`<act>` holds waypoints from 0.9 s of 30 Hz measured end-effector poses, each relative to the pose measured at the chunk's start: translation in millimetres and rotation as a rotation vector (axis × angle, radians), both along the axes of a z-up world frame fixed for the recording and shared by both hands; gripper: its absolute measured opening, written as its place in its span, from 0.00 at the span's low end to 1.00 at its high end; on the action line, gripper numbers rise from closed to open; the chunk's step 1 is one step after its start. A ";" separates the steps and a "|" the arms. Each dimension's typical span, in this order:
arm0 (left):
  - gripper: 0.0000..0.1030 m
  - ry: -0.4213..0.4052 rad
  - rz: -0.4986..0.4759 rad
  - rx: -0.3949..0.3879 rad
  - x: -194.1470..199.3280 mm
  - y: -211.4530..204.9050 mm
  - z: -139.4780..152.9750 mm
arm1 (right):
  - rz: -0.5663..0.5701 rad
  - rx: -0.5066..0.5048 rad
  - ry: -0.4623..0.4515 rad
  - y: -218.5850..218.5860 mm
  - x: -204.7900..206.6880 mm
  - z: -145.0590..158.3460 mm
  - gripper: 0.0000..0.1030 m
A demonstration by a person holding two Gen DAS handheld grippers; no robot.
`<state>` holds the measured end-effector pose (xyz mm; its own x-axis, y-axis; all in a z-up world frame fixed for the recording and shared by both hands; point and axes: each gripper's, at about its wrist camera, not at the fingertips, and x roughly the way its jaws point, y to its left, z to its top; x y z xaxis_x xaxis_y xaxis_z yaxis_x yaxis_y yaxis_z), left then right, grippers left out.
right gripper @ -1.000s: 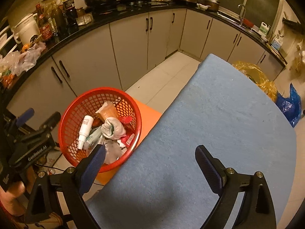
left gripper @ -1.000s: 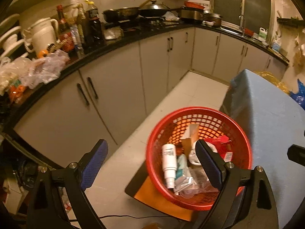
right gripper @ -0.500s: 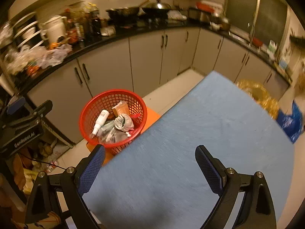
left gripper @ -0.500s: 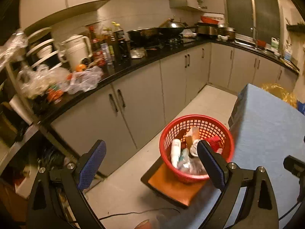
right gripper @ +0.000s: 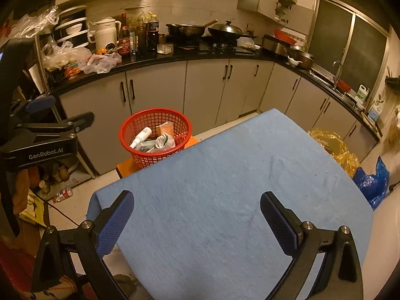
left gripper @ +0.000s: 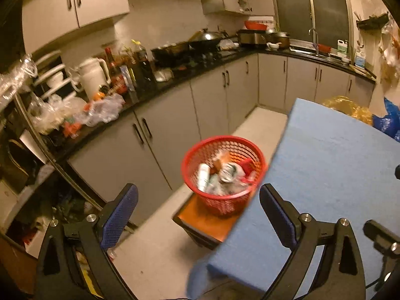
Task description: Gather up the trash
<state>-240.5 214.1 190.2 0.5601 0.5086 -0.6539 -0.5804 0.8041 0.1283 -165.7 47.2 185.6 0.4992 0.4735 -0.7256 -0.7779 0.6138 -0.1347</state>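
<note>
A red basket (right gripper: 155, 135) of collected trash is seen on a low orange stool (left gripper: 207, 221) on the kitchen floor, just beside the near corner of the blue-covered bench (right gripper: 237, 187); a white bottle (right gripper: 140, 137), a tan carton (right gripper: 165, 128) and crumpled wrappers are heaped inside it. The left gripper (left gripper: 198, 215) is held above the floor and the bench corner, its blue-padded jaws having just been opening and now spread wide with nothing between them — the basket lies beyond and below; the right gripper (right gripper: 197, 221) is held over the bare bench top, jaws likewise wide apart and empty. Grey cabinets (right gripper: 155, 92) are lined along the wall behind the basket; a black counter above them is crowded with bottles, a white kettle (right gripper: 105, 33), woks and plastic bags.
</note>
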 end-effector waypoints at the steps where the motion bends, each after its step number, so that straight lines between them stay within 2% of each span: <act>1: 0.94 0.006 -0.004 -0.014 1.8 -2.8 -1.0 | 0.007 0.000 -0.003 -2.1 -0.5 0.4 0.99; 12: 0.94 0.043 -0.010 0.017 10.7 -24.7 -5.6 | 0.037 -0.003 -0.012 -8.7 2.3 4.0 0.99; 27: 0.94 0.046 -0.001 0.032 5.9 -19.0 -6.3 | 0.065 -0.024 -0.002 2.7 -4.1 0.4 0.99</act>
